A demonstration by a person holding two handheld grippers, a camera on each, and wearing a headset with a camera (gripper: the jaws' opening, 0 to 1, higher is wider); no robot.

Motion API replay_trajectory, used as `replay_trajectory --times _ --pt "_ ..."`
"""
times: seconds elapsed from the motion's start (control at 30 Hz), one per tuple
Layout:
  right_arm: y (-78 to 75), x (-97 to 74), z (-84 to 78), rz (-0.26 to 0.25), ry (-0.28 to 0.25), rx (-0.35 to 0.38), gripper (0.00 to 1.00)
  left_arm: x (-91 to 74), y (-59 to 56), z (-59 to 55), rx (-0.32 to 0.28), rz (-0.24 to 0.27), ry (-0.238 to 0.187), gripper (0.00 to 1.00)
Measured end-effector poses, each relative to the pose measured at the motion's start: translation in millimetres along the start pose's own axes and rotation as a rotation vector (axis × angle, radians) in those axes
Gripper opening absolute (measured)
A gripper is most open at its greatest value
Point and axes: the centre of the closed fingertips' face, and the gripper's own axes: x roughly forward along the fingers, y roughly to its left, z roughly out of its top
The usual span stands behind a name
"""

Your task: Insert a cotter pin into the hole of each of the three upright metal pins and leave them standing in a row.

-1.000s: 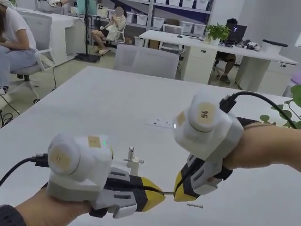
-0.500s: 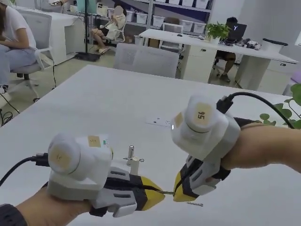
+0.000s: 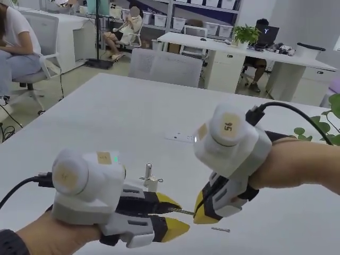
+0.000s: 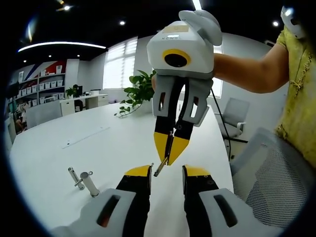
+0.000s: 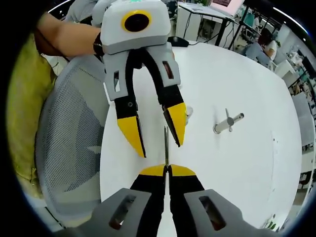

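Right tongs (image 5: 167,169) tight on cotter pin (image 5: 166,145)

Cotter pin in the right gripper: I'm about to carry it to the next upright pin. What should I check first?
1. Right gripper shut on the cotter pin: ok.
2. Left gripper open: ok.
3. Pin's tip free of the left gripper's fingers: cannot tell, it lies very close to one.
4. Upright metal pins standing: ok for the two visible; a third, cannot tell.
5. Hole of the next pin empty and facing the gripper: cannot tell, too small.
6. Spare cotter pin lying on the table: ok.
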Motion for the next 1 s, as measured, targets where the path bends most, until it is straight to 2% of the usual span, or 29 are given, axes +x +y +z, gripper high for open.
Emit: replay_trajectory --times 0.27,0.4,0.53,0.67,0.73,0.87,1.0 --pt "-0.1 -0.6 -1.5 -0.004 0.0 0.002 0.02 -8.0 4.7 1.3 0.004 0.027 0.001 0.3" --pt "-0.4 0.1 -2.5 -0.004 0.004 0.001 0.02 -22.2 13.3 4.7 0.011 0.054 -0.014 0.31" --pt "-1.8 0.4 -3.3 -0.004 0.005 0.003 0.02 -41.5 27.1 5.5 0.007 0.095 -0.034 0.34" --pt "-4.5 0.9 -5.1 -0.003 0.008 0.008 0.02 -59.0 43.8 -2.6 -0.016 0.138 -0.041 0.36" --pt "-5.4 1.0 -5.9 -0.003 0.01 0.01 0.02 -65.1 47.8 -6.5 -0.02 0.14 -0.045 0.36" --pt "-7.7 2.8 -6.7 -0.001 0.015 0.014 0.02 -69.0 57.9 -23.4 -0.026 0.143 -0.012 0.36" --pt "-11.2 7.3 -5.5 0.005 0.017 0.019 0.02 -64.8 68.1 -42.3 -0.058 0.142 0.007 0.35"
